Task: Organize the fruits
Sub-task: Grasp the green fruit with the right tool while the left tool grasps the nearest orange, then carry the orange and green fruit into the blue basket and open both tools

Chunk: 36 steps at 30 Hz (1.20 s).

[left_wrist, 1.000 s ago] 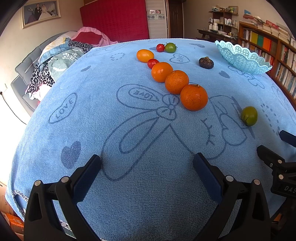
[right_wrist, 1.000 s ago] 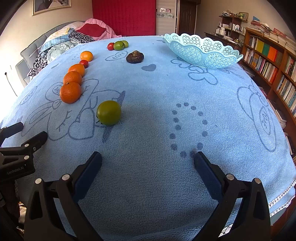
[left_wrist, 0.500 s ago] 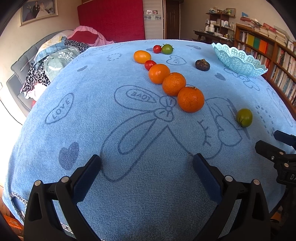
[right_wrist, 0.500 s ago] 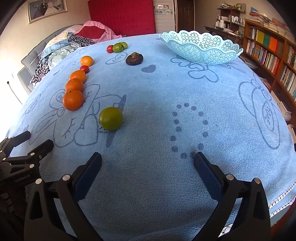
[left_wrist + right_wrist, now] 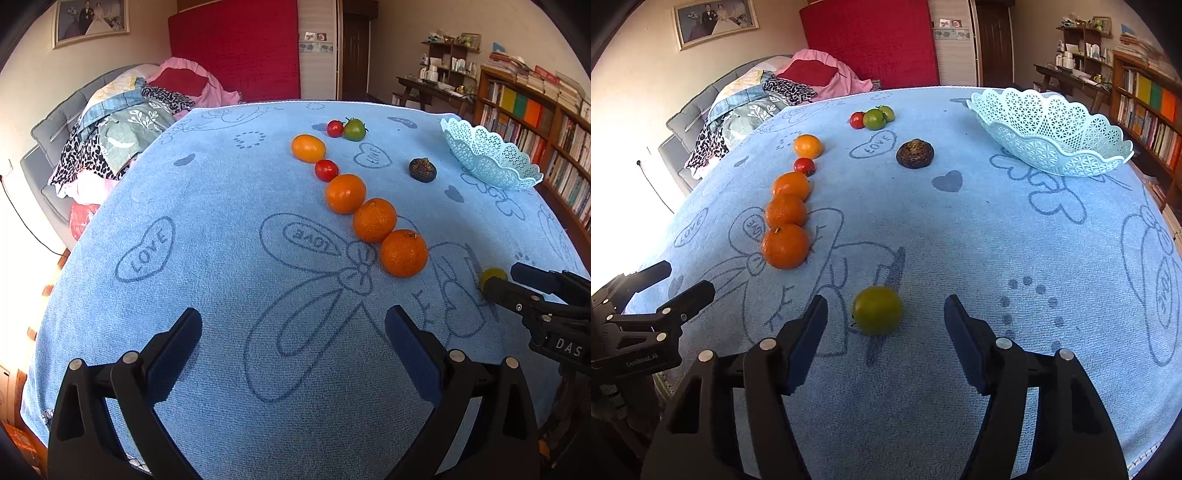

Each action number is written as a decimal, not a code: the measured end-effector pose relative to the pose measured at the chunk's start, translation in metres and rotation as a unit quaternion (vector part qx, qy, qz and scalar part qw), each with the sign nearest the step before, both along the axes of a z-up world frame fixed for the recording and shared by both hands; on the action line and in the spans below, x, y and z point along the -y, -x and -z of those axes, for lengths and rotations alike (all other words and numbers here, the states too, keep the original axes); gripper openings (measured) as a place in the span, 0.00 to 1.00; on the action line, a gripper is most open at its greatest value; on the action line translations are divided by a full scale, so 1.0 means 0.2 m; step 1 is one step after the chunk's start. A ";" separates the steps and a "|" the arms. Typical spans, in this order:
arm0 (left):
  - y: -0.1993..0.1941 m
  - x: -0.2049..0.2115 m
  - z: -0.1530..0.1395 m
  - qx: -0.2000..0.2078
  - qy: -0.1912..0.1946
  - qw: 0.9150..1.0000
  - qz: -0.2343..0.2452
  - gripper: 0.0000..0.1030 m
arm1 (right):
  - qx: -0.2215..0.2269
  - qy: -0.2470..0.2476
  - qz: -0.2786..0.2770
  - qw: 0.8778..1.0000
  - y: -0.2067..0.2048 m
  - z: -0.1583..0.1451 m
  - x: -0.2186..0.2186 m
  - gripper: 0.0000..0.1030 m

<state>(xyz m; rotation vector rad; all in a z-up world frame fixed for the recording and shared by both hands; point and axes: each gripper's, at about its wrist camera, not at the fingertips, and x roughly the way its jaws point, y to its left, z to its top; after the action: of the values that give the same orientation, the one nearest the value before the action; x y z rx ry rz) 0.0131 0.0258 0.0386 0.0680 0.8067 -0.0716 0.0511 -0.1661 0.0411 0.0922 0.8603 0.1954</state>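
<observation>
Task looks barely begun, judging by how things lie: the basket sits at the far right of the desk w/ nothing visible inside, tho its interior is only partly in view thru the lattice wall. All fruit is out on the blue towel. Right gripper is wide open, holding nothing, its jaws either side of the green tomato, which lies on the towel between the pads, apart from both; from the left wrist view that tomato is mostly hidden behind the right gripper's finger. So the step in hand is prob. a first pick, not yet closed. Left gripper also wide open & empty, low over bare towel at the near edge, well apart from any fruit. Left to do: three oranges in a touching diagonal row, a small red tomato just beyond them, an orange-yellow fruit past that, then a far cluster of red tomato + green tomato (right view shows a 2nd green one behind), and a dark brown wrinkled fruit alone nearer the basket. If the basket is the goal, that's approx. ten items to go, zero done. Can't tell if sorting by kind is wanted instead.
</observation>
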 end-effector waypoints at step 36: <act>-0.33 0.33 0.08 -0.072 0.075 0.993 0.060 0.44 | -0.004 -0.016 -0.012 1.000 -0.04 0.00 0.12 0.29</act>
<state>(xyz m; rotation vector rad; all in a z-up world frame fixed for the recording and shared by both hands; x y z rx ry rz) 0.0789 -0.0409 0.0236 -0.0309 0.9381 -0.2522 0.0589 -0.1903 0.0404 0.1125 0.8668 0.2310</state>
